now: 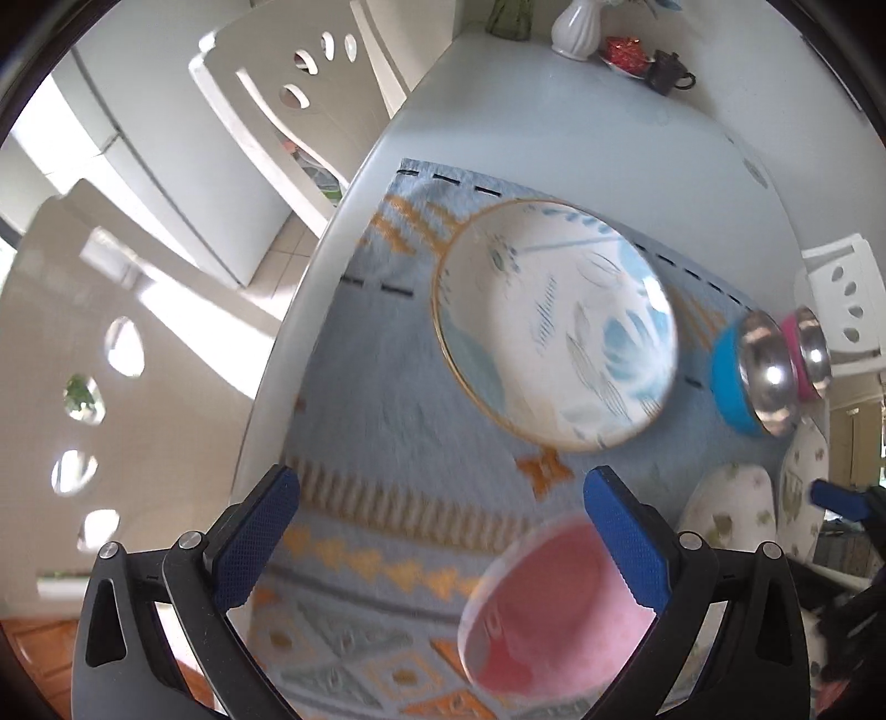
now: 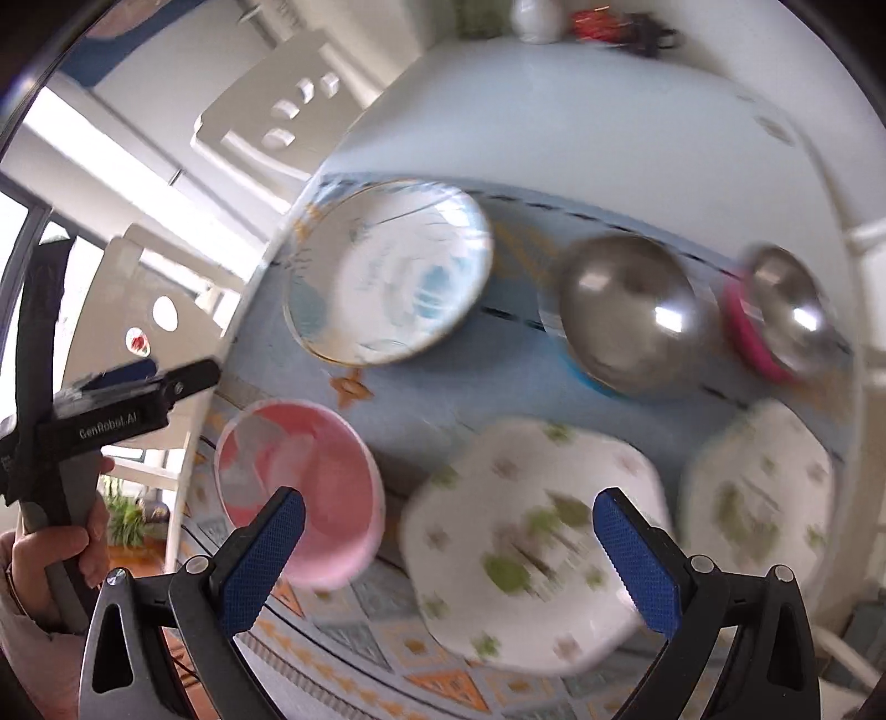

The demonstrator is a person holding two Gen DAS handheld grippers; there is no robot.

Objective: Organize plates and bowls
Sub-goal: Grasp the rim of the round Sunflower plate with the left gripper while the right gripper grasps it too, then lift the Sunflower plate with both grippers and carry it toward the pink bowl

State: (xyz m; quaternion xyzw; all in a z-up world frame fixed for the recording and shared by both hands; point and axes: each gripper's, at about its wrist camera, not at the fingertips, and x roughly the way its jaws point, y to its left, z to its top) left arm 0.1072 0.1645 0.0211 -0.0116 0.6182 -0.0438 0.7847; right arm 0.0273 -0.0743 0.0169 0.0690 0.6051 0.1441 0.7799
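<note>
Both jaws wide apart, empty: your right gripper (image 2: 448,554) hangs over the nearer white square green-sprigged plate (image 2: 531,548) on the patterned placemat (image 2: 387,410); straddle its rim squarely, left gripper (image 1: 443,531) clear.

A white table (image 1: 554,111) holds a blue patterned mat (image 1: 398,443) that reaches its left edge. At the table's far edge stand a white vase (image 1: 576,27), a small dark cup (image 1: 670,69) and a little dish with something red (image 1: 623,52), well apart from the mat.
</note>
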